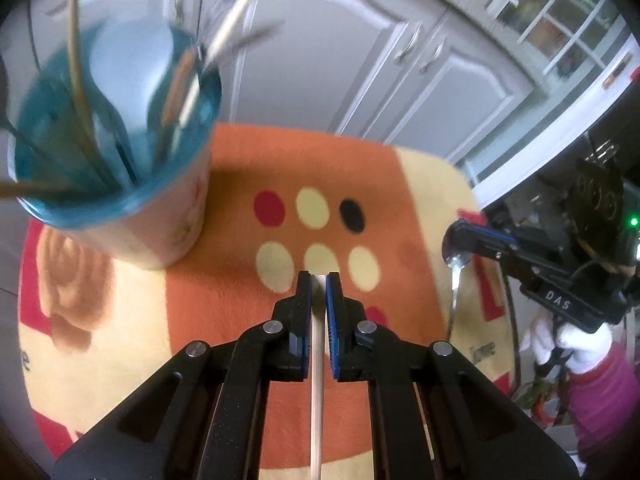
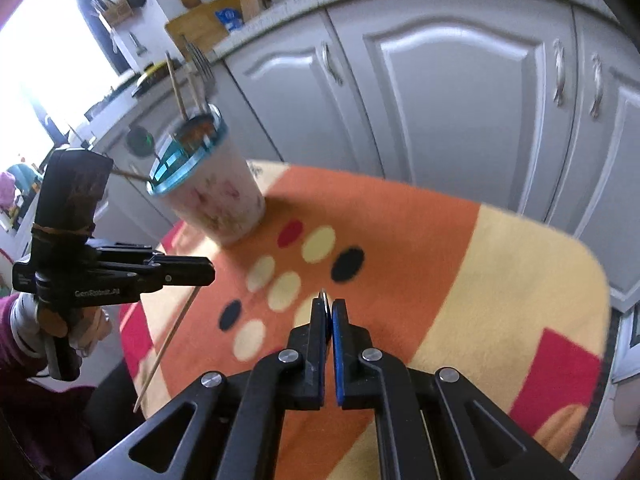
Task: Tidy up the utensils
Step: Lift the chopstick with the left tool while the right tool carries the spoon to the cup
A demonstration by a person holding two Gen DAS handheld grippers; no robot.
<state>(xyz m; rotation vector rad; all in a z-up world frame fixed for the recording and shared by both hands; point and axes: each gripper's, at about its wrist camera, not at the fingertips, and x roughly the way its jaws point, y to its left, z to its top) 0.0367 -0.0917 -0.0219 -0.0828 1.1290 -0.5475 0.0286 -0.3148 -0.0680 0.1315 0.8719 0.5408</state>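
Observation:
A blue-rimmed floral cup [image 1: 120, 168] stands at the table's far left and holds several utensils and chopsticks; it also shows in the right wrist view [image 2: 212, 184]. My left gripper [image 1: 319, 280] is shut on a pale chopstick [image 1: 317, 380] that hangs down below the jaws [image 2: 168, 344]. My right gripper [image 2: 329, 304] is shut on a metal spoon [image 1: 456, 276], held by the bowl with its handle pointing down. Both grippers hover above the orange patterned cloth [image 2: 400, 240].
Grey kitchen cabinets [image 2: 440, 100] stand close behind the table. A worktop [image 2: 200, 28] with a cutting board and jars runs above them. The cloth's far edge [image 1: 460, 168] lies near the cabinets.

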